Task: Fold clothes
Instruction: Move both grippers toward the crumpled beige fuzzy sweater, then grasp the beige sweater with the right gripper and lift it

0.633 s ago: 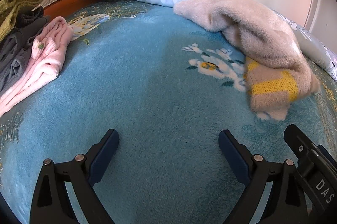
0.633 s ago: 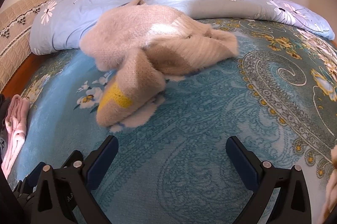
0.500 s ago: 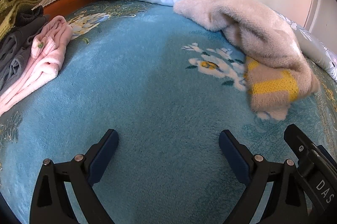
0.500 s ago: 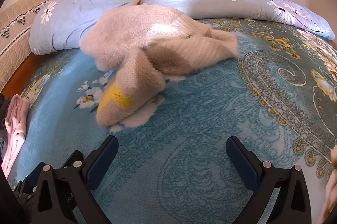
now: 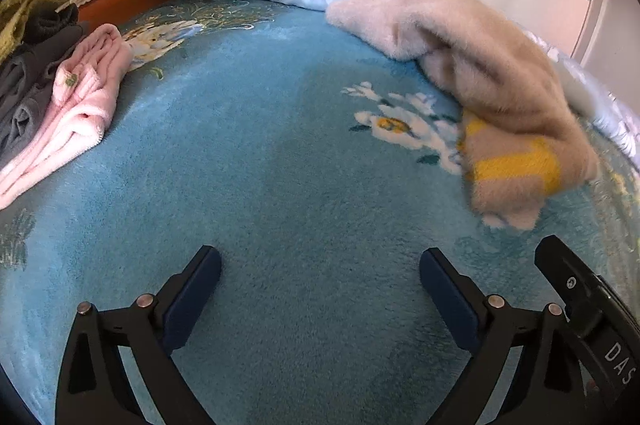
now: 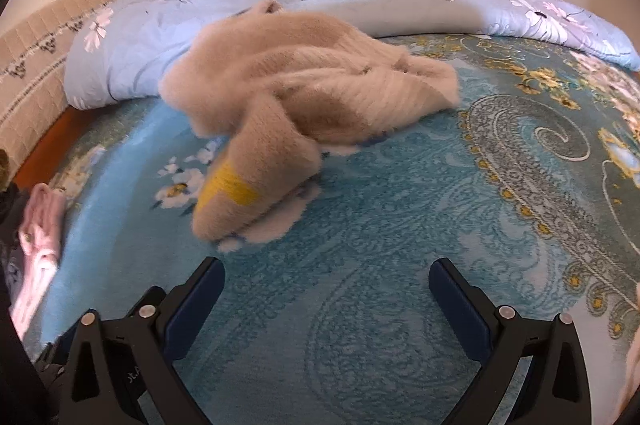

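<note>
Right wrist view puts the sweater (image 6: 304, 97) ahead of you, crumpled in a heap on the bed (image 6: 400, 265), its far edge against the quilt (image 6: 160, 25); 1 sleeve with a yellow band flops toward you, ending just beyond the right claw (image 6: 326, 285); it looks fluffy, light and limp, so expect it to sag and drag on the plush cover rather than slide; I would take hold at a cuff or hem edge, where the knit is thin enough to pinch, not at the thick bunched middle. Your right claw is spread wide, holding nothing, low over the cover and aimed at the heap. Left wrist view shows the sweater (image 5: 492, 89) off to the right, and the left claw (image 5: 320, 273) likewise spread and bare, level above the blue cover, pointing at bare bed (image 5: 280, 145) left of the sleeve; a pink garment (image 5: 80, 105) lies far left, well apart.
</note>
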`<state>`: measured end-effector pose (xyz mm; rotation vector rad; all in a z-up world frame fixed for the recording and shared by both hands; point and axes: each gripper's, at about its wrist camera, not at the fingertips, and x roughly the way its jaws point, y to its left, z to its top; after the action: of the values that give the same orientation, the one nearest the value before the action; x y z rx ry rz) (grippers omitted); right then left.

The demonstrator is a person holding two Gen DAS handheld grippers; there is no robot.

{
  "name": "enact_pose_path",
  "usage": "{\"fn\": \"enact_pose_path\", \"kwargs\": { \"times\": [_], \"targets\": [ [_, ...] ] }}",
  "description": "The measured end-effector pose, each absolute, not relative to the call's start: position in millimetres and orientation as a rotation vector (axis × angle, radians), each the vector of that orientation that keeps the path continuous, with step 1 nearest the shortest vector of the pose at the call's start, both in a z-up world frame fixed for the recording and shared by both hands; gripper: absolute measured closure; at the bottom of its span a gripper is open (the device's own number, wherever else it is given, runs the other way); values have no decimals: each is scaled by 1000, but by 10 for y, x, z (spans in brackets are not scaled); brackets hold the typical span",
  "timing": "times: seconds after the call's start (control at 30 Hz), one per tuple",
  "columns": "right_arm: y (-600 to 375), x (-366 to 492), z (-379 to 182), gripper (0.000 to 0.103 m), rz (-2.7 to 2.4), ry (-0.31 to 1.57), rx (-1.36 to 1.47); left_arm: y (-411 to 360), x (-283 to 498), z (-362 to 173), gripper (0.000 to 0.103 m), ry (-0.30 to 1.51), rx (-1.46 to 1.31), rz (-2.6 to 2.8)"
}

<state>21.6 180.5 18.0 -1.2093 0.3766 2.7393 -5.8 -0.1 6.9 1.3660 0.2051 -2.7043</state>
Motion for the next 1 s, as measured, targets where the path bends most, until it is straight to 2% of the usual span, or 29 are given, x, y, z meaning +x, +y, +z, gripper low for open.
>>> {"fn": "enact_pose_path", "kwargs": {
  "times": [0.17,0.33,0.43,0.5,0.57,0.63,0.7,0.8,0.87,0.97,1.0],
  "targets": [
    [1912,312,326,0,2824,481,-1061,-166,-14,156,3,283,1353,-2761],
    [1701,315,562,0,2933,366,-900,-388,55,300,3,34,1308,-2753],
    [1518,101,677,0,2986,314,-980,-626,85,385,3,-47,1337,-2721],
    [1429,-118,725,0,3003,233,-1059,-826,98,448,3,3,1341,-2693],
    [1280,-355,801,0,3022,87,-1097,-1045,118,527,3,110,1292,-2685],
    [1206,-600,795,0,3008,28,-1186,-1239,126,551,3,239,1268,-2676],
    [995,-829,792,4,2957,-215,-1157,-1377,143,559,3,356,1245,-2669],
    [855,-1159,687,31,2827,-394,-1204,-1386,133,566,3,421,1236,-2666],
    [822,-1363,580,59,2738,-453,-1251,-1369,113,573,3,428,1228,-2674],
    [847,-1520,564,75,2676,-454,-1290,-1302,141,583,3,415,1215,-2693],
    [866,-1509,641,77,2684,-421,-1277,-1290,174,589,3,411,1203,-2702]
  ]
}}
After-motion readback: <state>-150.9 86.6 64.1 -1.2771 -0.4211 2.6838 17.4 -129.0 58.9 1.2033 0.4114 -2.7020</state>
